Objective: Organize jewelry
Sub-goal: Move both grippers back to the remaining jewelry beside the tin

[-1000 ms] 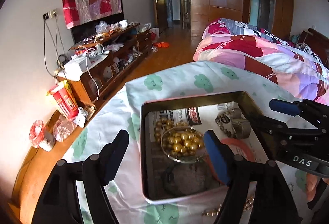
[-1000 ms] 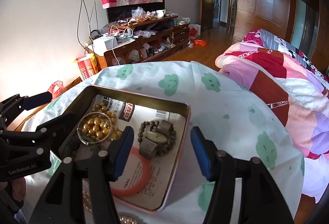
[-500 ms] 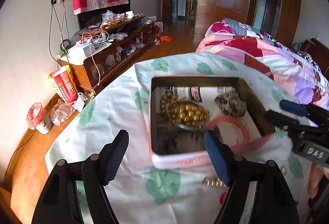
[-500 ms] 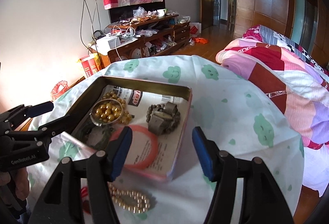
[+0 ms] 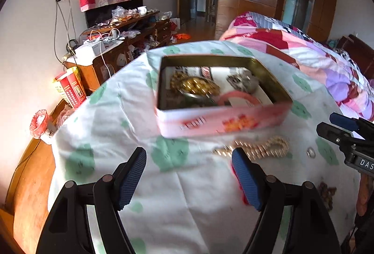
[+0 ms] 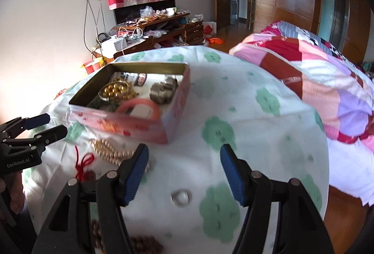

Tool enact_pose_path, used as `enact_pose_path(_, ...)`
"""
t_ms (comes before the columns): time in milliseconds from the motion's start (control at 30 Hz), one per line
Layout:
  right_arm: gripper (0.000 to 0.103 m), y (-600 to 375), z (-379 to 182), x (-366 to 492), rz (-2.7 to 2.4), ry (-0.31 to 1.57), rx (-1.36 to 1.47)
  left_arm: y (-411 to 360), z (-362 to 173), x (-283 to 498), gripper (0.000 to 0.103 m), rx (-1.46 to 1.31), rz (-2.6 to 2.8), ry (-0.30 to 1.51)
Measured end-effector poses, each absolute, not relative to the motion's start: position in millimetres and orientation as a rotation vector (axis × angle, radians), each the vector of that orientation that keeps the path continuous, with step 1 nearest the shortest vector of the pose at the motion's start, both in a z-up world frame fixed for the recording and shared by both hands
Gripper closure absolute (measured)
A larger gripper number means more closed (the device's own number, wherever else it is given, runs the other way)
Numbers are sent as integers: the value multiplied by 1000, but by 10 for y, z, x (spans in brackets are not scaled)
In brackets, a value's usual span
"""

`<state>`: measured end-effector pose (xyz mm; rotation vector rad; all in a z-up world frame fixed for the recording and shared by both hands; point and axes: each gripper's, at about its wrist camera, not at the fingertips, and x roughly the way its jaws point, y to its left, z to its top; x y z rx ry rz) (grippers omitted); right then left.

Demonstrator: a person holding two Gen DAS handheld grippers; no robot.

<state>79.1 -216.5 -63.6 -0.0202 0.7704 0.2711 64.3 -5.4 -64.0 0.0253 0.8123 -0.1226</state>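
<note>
- Our left gripper (image 5: 189, 175) hangs with its blue pads (image 5: 131, 178) spread wide and nothing between them, low over the cloud-print cloth (image 5: 112, 114).
- Our right gripper (image 6: 184, 172) is likewise splayed and empty, a small silver ring (image 6: 180, 198) lying on the cloth just ahead of its gap.
- We judge we are between picks: several pieces sit in the pink tin (image 5: 222, 122), others wait outside it.
- Next we likely choose one loose piece, centre the pads over it and close gently; the ring is tiny and flat, so it may slip.
- The gold bead strand (image 5: 257, 149) lies bunched just in front of the tin's near wall; it looks limp and will drape.
- A red knotted cord (image 6: 83, 164) and brown beads (image 6: 145, 242) lie nearer us.
- Inside the tin: gold beads (image 6: 115, 89), a coral bangle (image 6: 139, 108), a grey watch (image 6: 164, 89).
</note>
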Motion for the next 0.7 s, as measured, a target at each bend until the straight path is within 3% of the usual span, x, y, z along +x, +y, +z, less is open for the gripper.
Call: enact_pose_path(700,36,-2250,-902,213,269,799,-2,-361,-815,393,27,61,-168,853)
